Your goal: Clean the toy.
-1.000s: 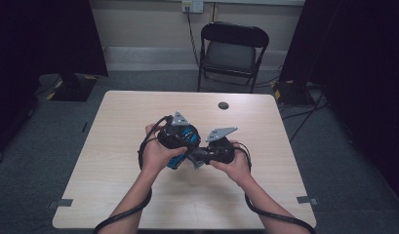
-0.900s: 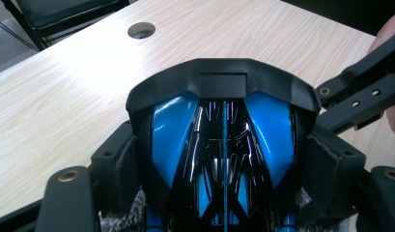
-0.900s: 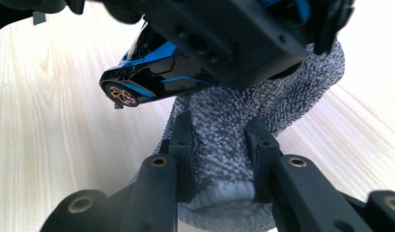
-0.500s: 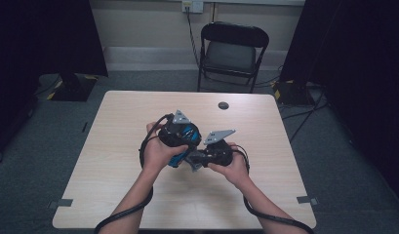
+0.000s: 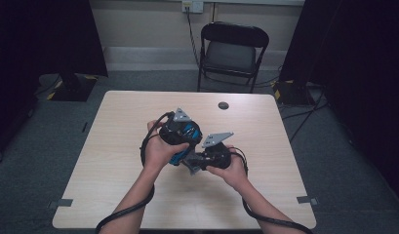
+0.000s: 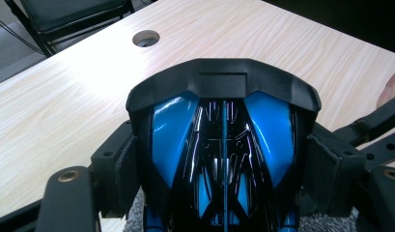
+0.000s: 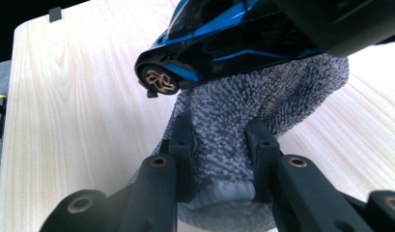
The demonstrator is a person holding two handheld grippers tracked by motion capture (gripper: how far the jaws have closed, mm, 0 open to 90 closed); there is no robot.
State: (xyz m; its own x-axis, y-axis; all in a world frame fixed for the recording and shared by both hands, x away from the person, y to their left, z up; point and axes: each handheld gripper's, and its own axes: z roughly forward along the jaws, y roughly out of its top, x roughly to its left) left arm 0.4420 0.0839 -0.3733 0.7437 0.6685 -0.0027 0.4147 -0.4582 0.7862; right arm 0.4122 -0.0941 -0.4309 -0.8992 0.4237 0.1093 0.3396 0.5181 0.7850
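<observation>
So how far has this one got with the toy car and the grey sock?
Done: both things are gripped. The left gripper clamps the blue-and-black toy car, and the right gripper is shut on the grey sock. In hand: car and sock are together above the table, the sock against the car's underside. Left, probably: the car is still fully uncovered; whether wiping or sleeving follows is unclear.

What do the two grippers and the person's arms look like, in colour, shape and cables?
Both grippers are black. The left gripper and the right gripper each carry a grey three-cornered plate on top. The jaws are flat black bars with round metal-ringed holes and square black pads. A thick black cable trails from each one along the forearm. The forearms are bare, with no sleeves in view.
</observation>
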